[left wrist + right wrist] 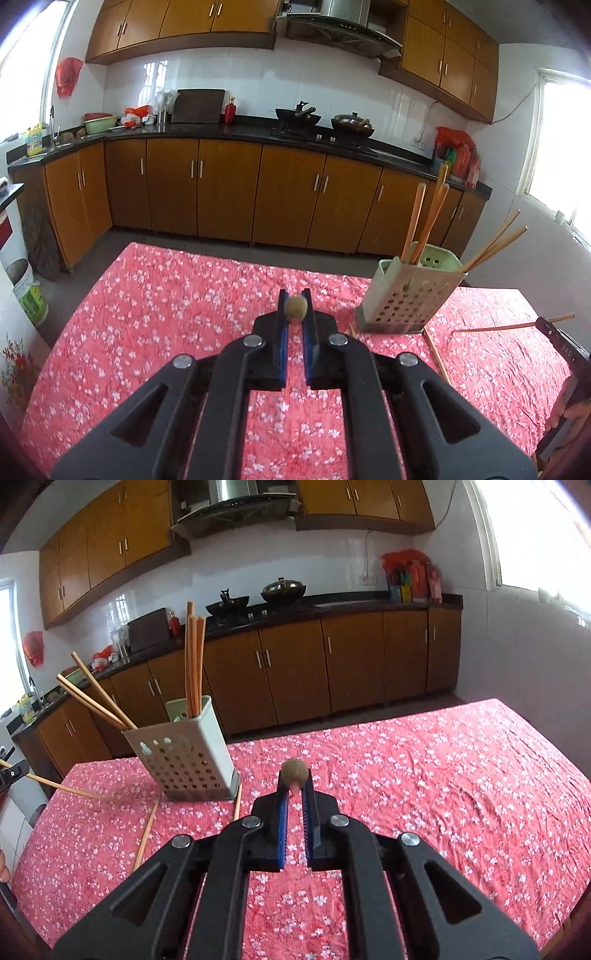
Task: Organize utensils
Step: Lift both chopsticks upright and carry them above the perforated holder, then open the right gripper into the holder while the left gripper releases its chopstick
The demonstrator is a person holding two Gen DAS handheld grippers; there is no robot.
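A pale green perforated utensil holder (406,295) (188,764) stands on the red floral table with several wooden chopsticks (424,225) (194,664) upright or leaning in it. Both grippers are shut on a chopstick seen end-on: my left gripper (295,308) holds one by its round butt end (295,307), and my right gripper (294,775) holds another (294,771). The left gripper with its chopstick (55,786) shows at the right view's left edge; the right gripper with its chopstick (513,325) shows at the left view's right edge. Loose chopsticks (146,830) (437,356) lie by the holder's base.
The table (147,314) (461,794) is covered by a red floral cloth. Kitchen cabinets, a stove with woks (321,122) and a counter run behind it. A bucket (29,295) stands on the floor at the left.
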